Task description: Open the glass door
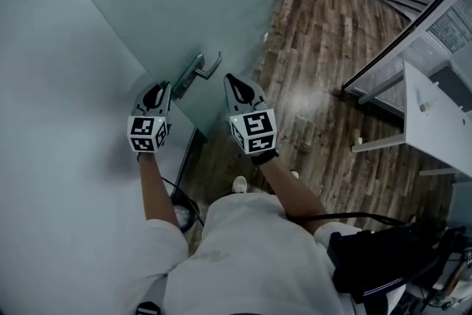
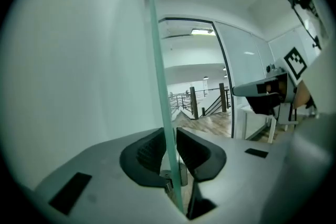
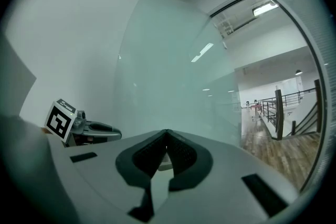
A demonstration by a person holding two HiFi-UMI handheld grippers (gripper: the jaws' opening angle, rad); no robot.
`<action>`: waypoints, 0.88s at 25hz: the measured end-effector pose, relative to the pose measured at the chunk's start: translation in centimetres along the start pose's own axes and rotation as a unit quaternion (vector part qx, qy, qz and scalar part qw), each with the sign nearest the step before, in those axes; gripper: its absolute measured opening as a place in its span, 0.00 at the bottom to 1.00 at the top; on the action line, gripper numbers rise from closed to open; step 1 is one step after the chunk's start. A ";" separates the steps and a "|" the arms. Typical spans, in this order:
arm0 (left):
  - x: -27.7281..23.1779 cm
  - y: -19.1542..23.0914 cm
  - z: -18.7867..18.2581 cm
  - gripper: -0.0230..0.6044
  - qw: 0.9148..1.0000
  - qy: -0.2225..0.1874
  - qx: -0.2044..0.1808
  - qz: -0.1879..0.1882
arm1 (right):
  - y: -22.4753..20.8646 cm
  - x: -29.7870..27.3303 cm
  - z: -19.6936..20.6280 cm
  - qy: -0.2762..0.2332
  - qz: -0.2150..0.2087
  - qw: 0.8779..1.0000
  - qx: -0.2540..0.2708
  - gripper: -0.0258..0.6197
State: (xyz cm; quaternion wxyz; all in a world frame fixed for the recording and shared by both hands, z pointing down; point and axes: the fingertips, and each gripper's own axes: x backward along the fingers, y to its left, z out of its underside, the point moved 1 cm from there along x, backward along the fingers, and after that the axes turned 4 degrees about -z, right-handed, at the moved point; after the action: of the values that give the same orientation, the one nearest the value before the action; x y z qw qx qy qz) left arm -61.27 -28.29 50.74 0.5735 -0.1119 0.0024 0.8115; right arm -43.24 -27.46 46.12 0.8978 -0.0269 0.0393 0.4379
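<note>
Left gripper [image 2: 170, 150], jaws narrowly apart, straddles the door [image 2: 157, 81] edge; right gripper [image 3: 167, 136], closed and empty, near the handle [image 1: 198, 73].

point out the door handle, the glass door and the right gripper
door handle [image 1: 188, 77]: head view, on its metal plate beside the lever.
glass door [image 2: 161, 76]: left gripper view, on its greenish edge above the jaws.
right gripper [image 3: 167, 132]: right gripper view, where its shut jaw tips meet.

Probably office: glass partitions [image 2: 247, 76], wooden floor [image 1: 317, 48]
</note>
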 end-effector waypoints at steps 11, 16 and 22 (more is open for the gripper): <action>1.0 -6.4 -0.9 0.12 1.000 0.009 0.025 0.016 | -1.4 3.7 -2.4 -0.037 -0.028 0.999 -0.019 0.04; 1.1 -10.5 -0.9 0.11 0.998 -0.003 0.034 0.043 | -1.3 5.1 -3.2 -0.055 -0.039 0.998 -0.015 0.04; 1.2 -14.2 -1.9 0.12 0.996 -0.012 0.031 0.086 | -1.2 5.7 -3.8 -0.055 -0.038 0.998 -0.013 0.04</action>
State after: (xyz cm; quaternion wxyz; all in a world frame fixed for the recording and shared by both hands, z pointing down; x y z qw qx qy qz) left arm -48.05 -22.52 50.39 0.5050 -0.0837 0.0302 0.8585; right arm -38.98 -24.05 41.79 0.9141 -0.0161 -0.0171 0.4049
